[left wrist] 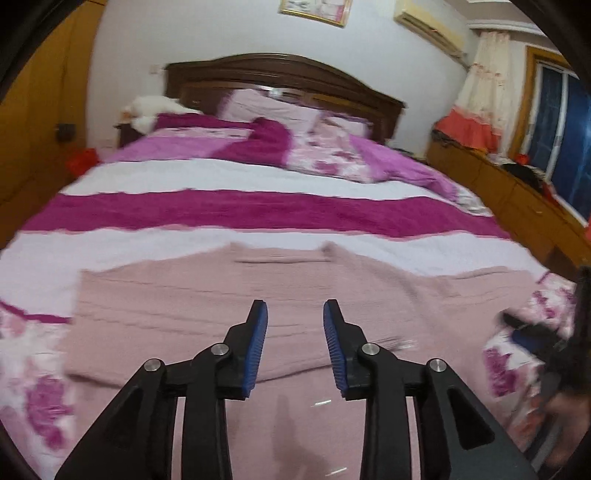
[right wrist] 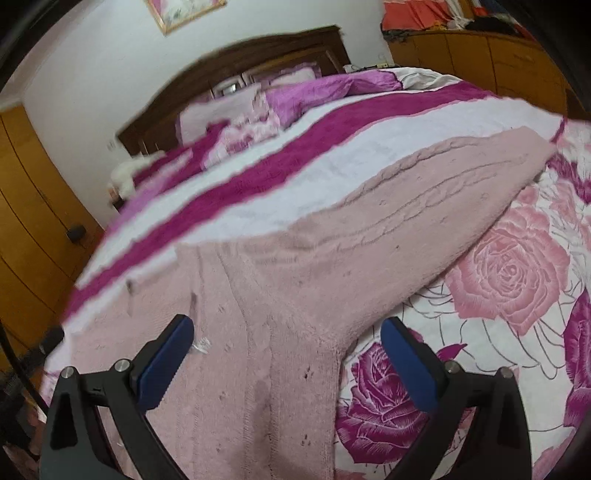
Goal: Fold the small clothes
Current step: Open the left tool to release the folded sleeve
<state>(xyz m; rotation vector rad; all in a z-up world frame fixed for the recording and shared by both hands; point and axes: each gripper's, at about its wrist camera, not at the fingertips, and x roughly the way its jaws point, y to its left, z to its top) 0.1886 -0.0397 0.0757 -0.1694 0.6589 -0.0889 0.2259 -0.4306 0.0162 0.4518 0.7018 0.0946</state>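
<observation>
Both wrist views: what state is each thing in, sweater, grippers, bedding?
Pink sweater: spread flat on the bed, one sleeve stretched out sideways.
Left gripper: open, nothing between its fingers.
Right gripper: open wide above the sweater.
Striped blanket: laid flat.
Purple duvet: rumpled near the headboard.

One pink knitted sweater [left wrist: 229,314] lies on one bed [left wrist: 258,212]. Two grippers show: the left gripper [left wrist: 295,314] and the right gripper [right wrist: 286,328], each with two blue-padded fingers. Two pillows [left wrist: 258,105] sit toward twelve o'clock, with one framed picture [left wrist: 314,10] and one air conditioner [left wrist: 428,24] toward one o'clock.
</observation>
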